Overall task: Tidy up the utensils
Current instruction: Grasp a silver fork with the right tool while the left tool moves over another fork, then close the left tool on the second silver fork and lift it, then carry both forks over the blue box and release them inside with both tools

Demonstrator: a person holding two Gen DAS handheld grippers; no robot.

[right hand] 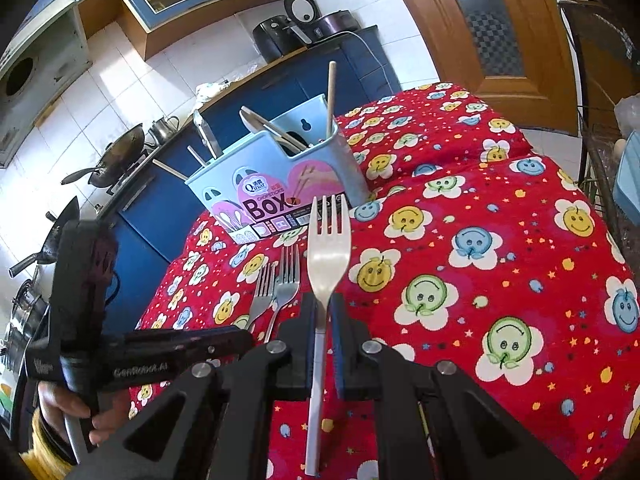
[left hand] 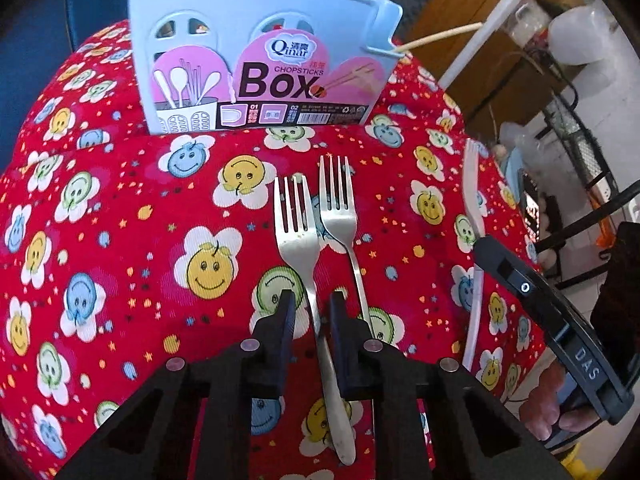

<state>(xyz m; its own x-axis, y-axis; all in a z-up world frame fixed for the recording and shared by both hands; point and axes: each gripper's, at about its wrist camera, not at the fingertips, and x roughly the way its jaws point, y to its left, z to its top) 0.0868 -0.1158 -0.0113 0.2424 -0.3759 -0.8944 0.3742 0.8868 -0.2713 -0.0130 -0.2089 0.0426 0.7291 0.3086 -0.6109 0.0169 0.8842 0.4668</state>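
Two metal forks lie side by side on the red smiley-print tablecloth (left hand: 120, 200), tines toward the blue chopsticks box (left hand: 256, 40). My left gripper (left hand: 313, 312) is down over the left metal fork (left hand: 296, 220). That fork's handle runs between the fingers with a small gap on each side, so the gripper is open. The right metal fork (left hand: 338, 204) lies just outside the right finger. My right gripper (right hand: 322, 312) is shut on a white plastic fork (right hand: 328, 248), held above the cloth with its tines toward the chopsticks box (right hand: 280, 168). The white plastic fork (left hand: 474, 200) also shows at the right of the left wrist view.
The box holds chopsticks (right hand: 330, 96) and metal utensils (right hand: 208, 132). One chopstick (left hand: 440, 36) pokes out beside the box. A kitchen counter with woks (right hand: 116, 156) runs past the table's left edge. A wire rack (left hand: 580, 148) and a wooden door (right hand: 480, 20) stand beyond the table.
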